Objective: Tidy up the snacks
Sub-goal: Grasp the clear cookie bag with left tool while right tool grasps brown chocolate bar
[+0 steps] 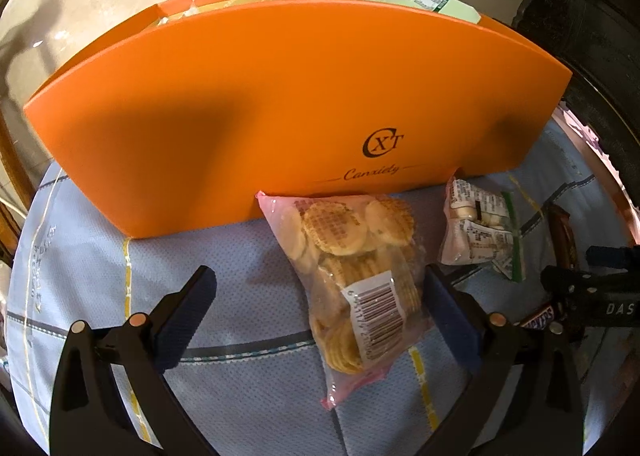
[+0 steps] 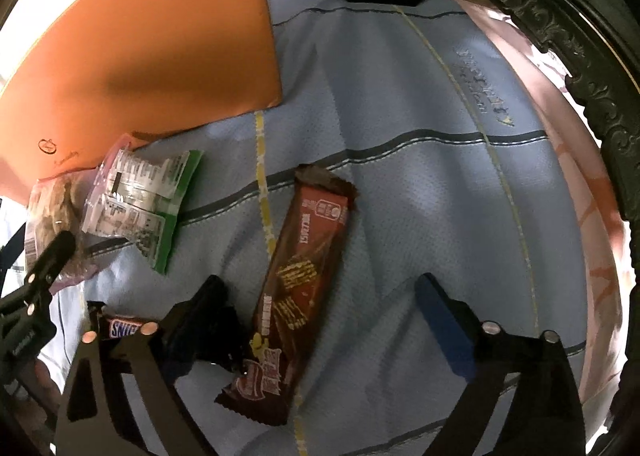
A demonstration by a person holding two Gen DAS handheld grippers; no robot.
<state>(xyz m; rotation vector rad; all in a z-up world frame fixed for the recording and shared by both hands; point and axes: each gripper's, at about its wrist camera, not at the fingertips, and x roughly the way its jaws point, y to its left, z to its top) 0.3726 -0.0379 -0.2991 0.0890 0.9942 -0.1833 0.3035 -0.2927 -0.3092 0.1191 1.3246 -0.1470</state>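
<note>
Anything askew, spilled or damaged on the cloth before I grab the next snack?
Nothing spilled or torn. Four snacks lie loose at odd angles outside the orange box: waffle cookie bag touching it, green-edged packet, red biscuit pack, Snickers bar.

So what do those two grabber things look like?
Both look alike. The left gripper has black plastic arms shaped like open triangles, dark blue pads inside its fingers, and small round copper and silver studs. The right gripper matches it. White letters mark its black body.
</note>
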